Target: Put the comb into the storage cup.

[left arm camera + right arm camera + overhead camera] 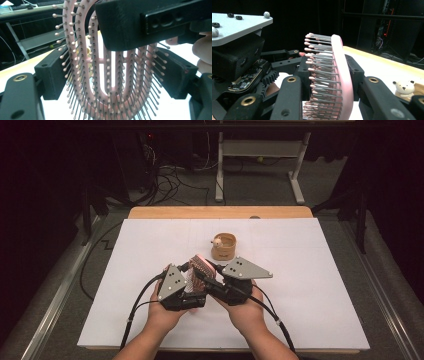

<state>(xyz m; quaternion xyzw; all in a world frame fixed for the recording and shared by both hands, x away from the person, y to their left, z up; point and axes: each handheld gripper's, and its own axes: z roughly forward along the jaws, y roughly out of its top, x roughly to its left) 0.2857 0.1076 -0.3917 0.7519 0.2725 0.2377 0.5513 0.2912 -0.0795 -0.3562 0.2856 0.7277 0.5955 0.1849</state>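
A pink vented hairbrush [199, 270] with ball-tipped bristles is held off the table between both grippers near the front middle. In the left gripper view the brush head [100, 82] faces the camera, bristles toward it, and my left gripper [112, 75] is shut on its two sides. The right gripper's black jaw [130, 25] crosses the top of the brush. In the right gripper view the brush [342, 70] stands edge-on, with my right gripper [329, 72] shut on its front and back. From above, the left gripper [194, 287] and right gripper [204, 272] meet at the brush.
A round wooden pot [223, 246] with a small white bear figure [404, 87] stands just behind the brush. A white sheet [310, 285] covers the table, and wood shows along the far edge. Cables and a desk frame [260, 150] lie on the floor beyond.
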